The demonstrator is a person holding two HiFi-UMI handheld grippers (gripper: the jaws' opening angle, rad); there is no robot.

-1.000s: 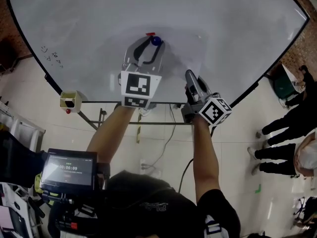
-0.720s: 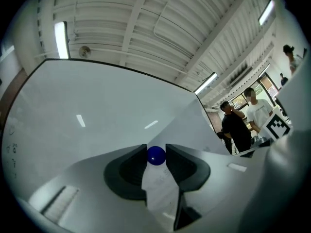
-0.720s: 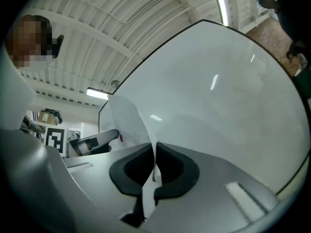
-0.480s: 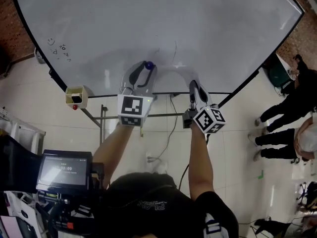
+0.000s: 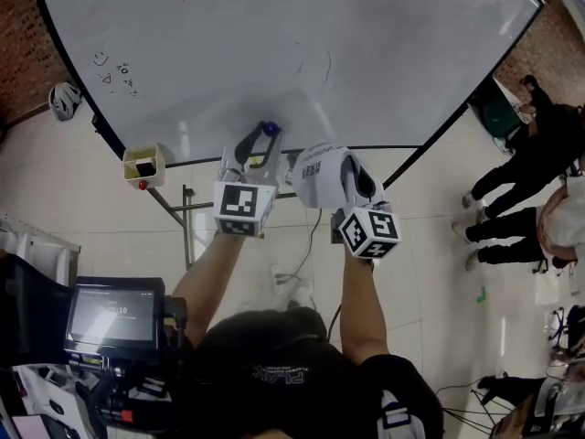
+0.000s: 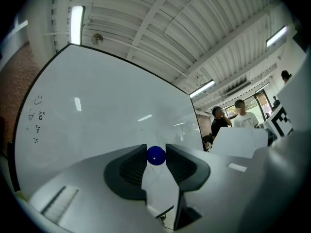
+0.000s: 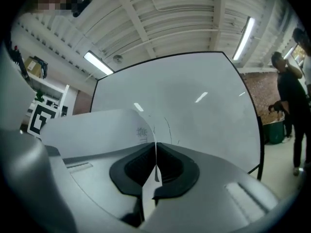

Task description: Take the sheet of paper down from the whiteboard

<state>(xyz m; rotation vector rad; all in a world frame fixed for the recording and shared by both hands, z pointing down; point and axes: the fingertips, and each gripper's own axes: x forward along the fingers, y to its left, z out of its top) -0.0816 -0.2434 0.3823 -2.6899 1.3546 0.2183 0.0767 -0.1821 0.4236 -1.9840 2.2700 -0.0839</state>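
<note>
Right claw point(image 7: 155, 155) pinched shut on edge of the sheet of paper point(image 7: 92, 130), which is off the whiteboard point(image 5: 274, 53) and curls left of the claw. Light, floppy, likely tears easily, so grip the edge. Left claw point(image 5: 260, 144) grips blue magnet point(image 6: 156, 156).

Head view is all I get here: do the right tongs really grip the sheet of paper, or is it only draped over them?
Observer: The right tongs are shut on the sheet of paper. Its edge shows as a thin line clamped between them.
Operator: And on the other side?
Observer: The left tongs are clamped on a blue ball, which sits right at their tips and is touched from both sides.
</note>
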